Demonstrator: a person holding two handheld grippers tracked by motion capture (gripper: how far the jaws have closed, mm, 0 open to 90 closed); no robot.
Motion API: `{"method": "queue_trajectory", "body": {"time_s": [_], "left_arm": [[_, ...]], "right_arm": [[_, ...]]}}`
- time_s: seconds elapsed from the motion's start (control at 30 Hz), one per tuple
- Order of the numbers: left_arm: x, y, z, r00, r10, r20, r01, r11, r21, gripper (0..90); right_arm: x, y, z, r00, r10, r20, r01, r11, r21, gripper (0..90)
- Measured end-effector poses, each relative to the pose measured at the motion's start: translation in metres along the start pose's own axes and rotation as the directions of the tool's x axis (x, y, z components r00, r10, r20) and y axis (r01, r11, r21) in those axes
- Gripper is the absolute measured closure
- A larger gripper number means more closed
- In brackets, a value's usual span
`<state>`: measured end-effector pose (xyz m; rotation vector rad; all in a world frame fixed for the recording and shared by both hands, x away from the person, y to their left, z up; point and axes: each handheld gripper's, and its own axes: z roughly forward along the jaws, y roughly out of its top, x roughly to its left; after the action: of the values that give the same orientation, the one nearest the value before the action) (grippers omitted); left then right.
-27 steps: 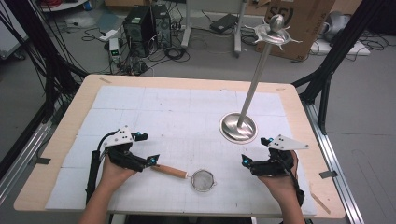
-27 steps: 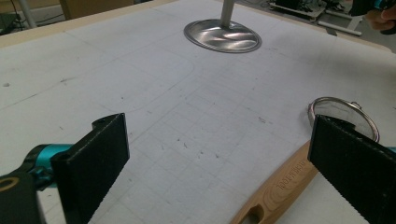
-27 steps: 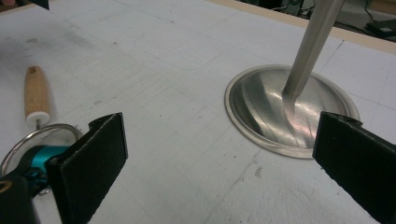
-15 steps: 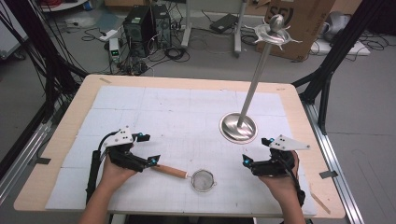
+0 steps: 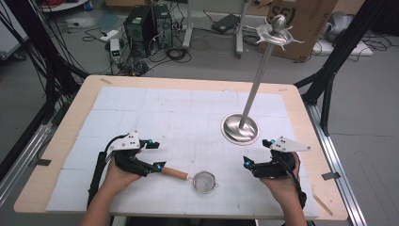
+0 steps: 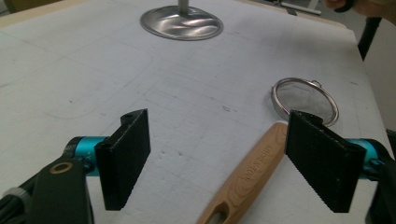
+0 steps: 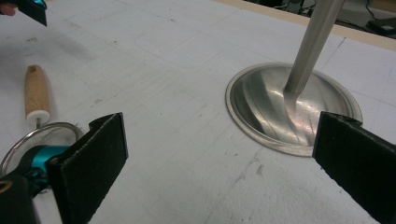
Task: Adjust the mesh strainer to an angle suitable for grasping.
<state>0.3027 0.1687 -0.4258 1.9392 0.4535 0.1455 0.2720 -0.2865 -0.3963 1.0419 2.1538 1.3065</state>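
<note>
A small mesh strainer (image 5: 205, 181) with a wooden handle (image 5: 175, 173) lies flat on the white mat near the table's front edge. My left gripper (image 5: 157, 154) sits low at the handle's free end. In the left gripper view the handle (image 6: 252, 172) runs between my left gripper's (image 6: 219, 140) jaws, close to the right-hand jaw, and neither pad presses on it. My right gripper (image 5: 257, 151) rests to the right of the strainer, jaws wide and empty. In the right gripper view my right gripper (image 7: 224, 135) faces the metal stand's round base (image 7: 261, 107).
A tall metal stand (image 5: 240, 128) with a pole and a hooked top (image 5: 277, 28) rises from the mat at right centre. The white mat (image 5: 188, 113) covers most of the wooden table. Computers, cables and a cardboard box lie on the floor beyond.
</note>
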Motion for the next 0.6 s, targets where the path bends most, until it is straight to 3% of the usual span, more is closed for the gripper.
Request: {"method": "queue_trajectory", "body": {"time_s": [0.1,0.17,0.37,0.6], "left_arm": [[-0.005,0.0,0.01,0.9996,0.027,0.01,-0.027,0.9979,0.059,26.9],[-0.009,0.0,0.018,0.998,0.054,0.035,-0.057,0.9922,0.111,28.9],[-0.012,-0.001,0.025,0.9959,0.057,0.07,-0.068,0.9844,0.163,39.6],[-0.012,-0.006,0.032,0.9943,0.057,0.09,-0.076,0.9696,0.233,48.4]], "right_arm": [[0.0,-0.001,0.002,1.0,-0.001,-0.003,0.001,1.0,0.008,2.1],[0.0,-0.001,0.003,1.0,0.0,-0.004,0.0,1.0,0.013,2.1],[0.0,-0.002,0.002,1.0,0.001,-0.008,-0.001,1.0,0.011,2.1],[0.001,-0.002,0.003,1.0,0.003,-0.007,-0.003,1.0,0.016,2.1]]}}
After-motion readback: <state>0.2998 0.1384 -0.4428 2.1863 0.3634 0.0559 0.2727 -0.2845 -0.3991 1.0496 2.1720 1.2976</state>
